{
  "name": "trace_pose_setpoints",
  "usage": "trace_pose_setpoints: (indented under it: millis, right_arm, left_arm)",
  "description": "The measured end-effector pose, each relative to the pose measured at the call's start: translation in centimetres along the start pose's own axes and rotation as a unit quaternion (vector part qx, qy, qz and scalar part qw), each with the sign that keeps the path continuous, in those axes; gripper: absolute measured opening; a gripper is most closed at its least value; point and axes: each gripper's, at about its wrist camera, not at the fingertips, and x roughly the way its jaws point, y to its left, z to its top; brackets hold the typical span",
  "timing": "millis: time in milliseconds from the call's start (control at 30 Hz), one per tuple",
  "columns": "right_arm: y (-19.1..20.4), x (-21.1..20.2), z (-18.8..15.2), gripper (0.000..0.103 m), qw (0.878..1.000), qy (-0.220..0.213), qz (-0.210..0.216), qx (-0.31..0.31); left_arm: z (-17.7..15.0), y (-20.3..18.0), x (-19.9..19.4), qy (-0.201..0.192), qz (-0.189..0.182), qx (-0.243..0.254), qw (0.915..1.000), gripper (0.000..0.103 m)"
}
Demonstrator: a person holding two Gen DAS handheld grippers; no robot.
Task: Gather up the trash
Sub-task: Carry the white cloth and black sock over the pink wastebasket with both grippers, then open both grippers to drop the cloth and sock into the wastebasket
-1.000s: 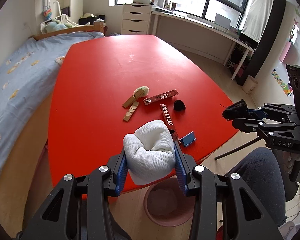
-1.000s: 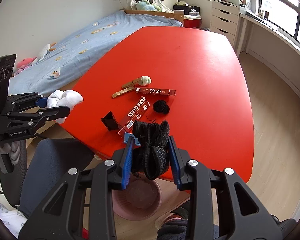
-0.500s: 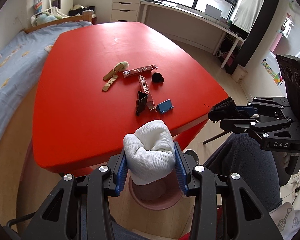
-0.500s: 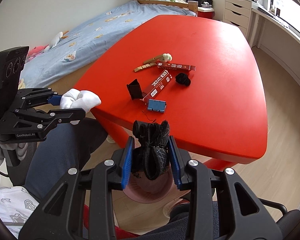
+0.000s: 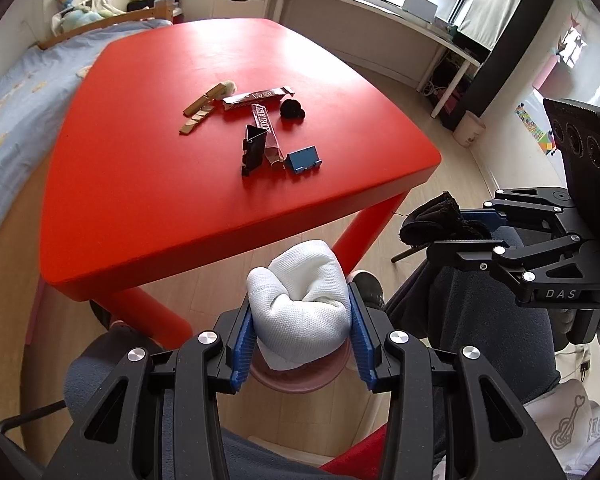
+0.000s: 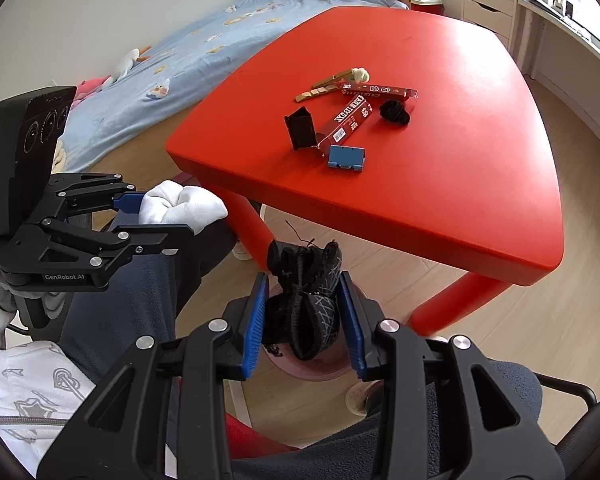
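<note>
Left gripper [image 5: 299,336]: jaws clamped on a balled white sock [image 5: 300,300], held off the table's near edge, above a pink bin [image 5: 296,378] on the floor.
Right gripper [image 6: 305,320]: jaws have just been opening slightly, a bundled black sock [image 6: 306,300] between the blue pads and touching both, over the same bin [image 6: 312,368].
Red table [image 5: 140,200]: near its front corner sit a blue holder [image 5: 304,160], a black stand [image 5: 254,146] and a red box [image 5: 266,126]; farther in, a second red box [image 5: 256,98], a black wad [image 5: 293,109] and wooden strips [image 5: 198,110].
Seated person: dark trouser legs [image 6: 112,300] below both tools.
</note>
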Motion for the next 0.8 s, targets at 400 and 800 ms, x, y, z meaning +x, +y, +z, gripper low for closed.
trace_pose_setpoints:
  millis: [400, 800]
  right_arm:
    - [-0.5, 0.0, -0.2, 0.095, 1.0, -0.001, -0.008, 0.011]
    - [-1.1, 0.5, -0.5, 0.098, 1.0, 0.005, -0.017, 0.024]
  left_arm:
    - [-0.3, 0.6, -0.2, -0.008, 0.02, -0.014, 0.9997, 0.094]
    - [0.0, 1.5, -0.7, -0.011, 0.028, -0.031, 0.9991, 0.095]
